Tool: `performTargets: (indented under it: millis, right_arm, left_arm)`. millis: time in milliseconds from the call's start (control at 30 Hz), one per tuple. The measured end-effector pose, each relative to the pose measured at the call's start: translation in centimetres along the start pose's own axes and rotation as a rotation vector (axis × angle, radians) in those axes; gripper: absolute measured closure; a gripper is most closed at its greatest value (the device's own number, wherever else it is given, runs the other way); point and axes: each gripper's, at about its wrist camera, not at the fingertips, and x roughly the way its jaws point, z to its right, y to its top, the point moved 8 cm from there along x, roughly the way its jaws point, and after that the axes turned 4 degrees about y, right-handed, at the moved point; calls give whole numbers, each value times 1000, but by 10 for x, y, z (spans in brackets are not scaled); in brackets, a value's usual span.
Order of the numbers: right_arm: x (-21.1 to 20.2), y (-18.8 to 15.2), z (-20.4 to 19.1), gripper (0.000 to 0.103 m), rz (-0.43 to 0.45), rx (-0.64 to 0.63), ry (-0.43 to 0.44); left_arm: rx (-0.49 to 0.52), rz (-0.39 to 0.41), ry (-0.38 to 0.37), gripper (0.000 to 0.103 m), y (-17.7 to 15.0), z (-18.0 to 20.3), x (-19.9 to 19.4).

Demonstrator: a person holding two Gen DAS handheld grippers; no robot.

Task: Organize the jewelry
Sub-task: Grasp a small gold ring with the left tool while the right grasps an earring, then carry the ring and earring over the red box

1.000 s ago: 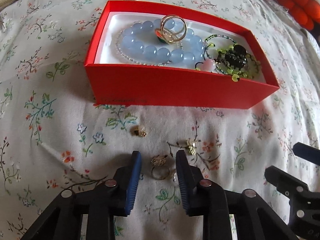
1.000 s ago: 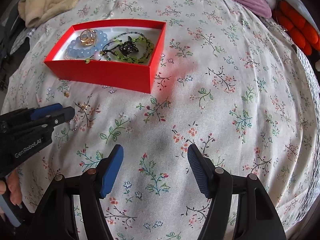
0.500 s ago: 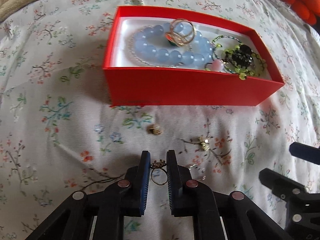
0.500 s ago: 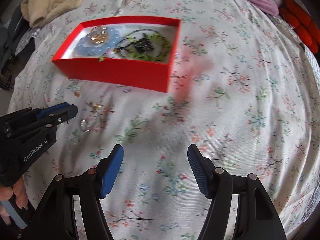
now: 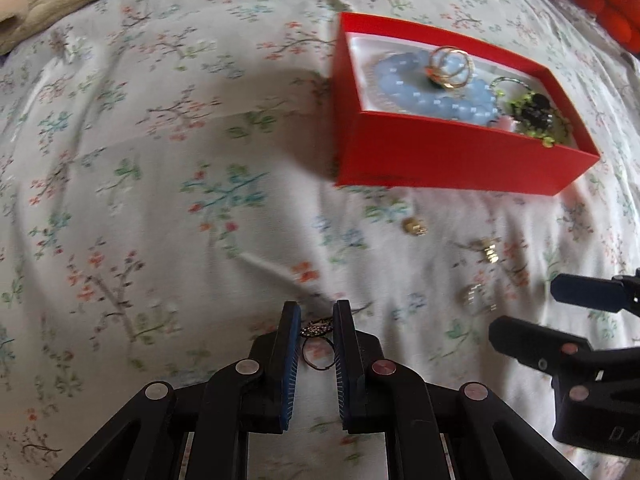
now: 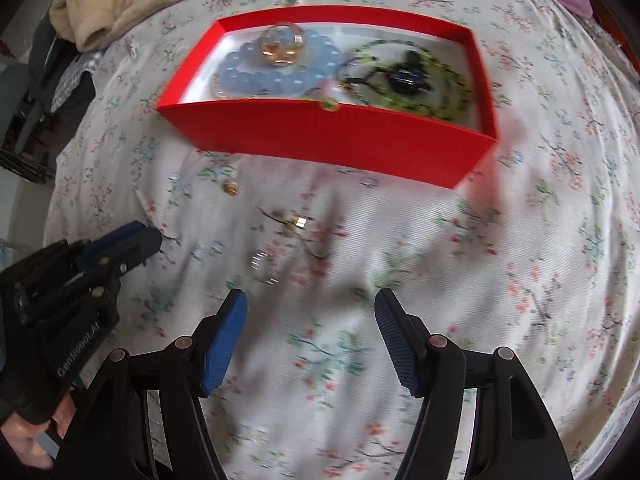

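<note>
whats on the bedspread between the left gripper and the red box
In the left wrist view, two small gold pieces lie on the sheet between the left gripper and the red box.

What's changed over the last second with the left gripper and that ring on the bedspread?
The left gripper has closed on the ring that lay between its open jaws and carried it off to the left, away from the red box. The right gripper stays open and empty, drifting nearer the loose pieces. Box contents unchanged.

"GenRobot.AI" in white on the black body of the left tongs [image 6: 138, 240], partly blurred.
</note>
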Motion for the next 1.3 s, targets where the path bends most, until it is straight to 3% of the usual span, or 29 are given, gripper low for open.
performTargets:
  millis: [100, 167, 367, 833, 1300]
  right_arm:
    - [4, 4, -14, 40, 2, -16, 8]
    - [7, 6, -22, 51, 1, -32, 2]
    - [21, 15, -29, 64, 3, -47, -49]
    - [31, 23, -42, 88, 24, -134, -133]
    - [31, 19, -49, 100, 34, -169, -138]
  left_arm:
    - [-12, 0, 2, 92, -2, -10, -2]
    - [-19, -1, 4, 92, -4, -15, -2]
    - [-28, -6, 2, 92, -6, -23, -2]
    - [-18, -12, 5, 92, -5, -17, 1]
    - [-24, -2, 7, 92, -7, -22, -5]
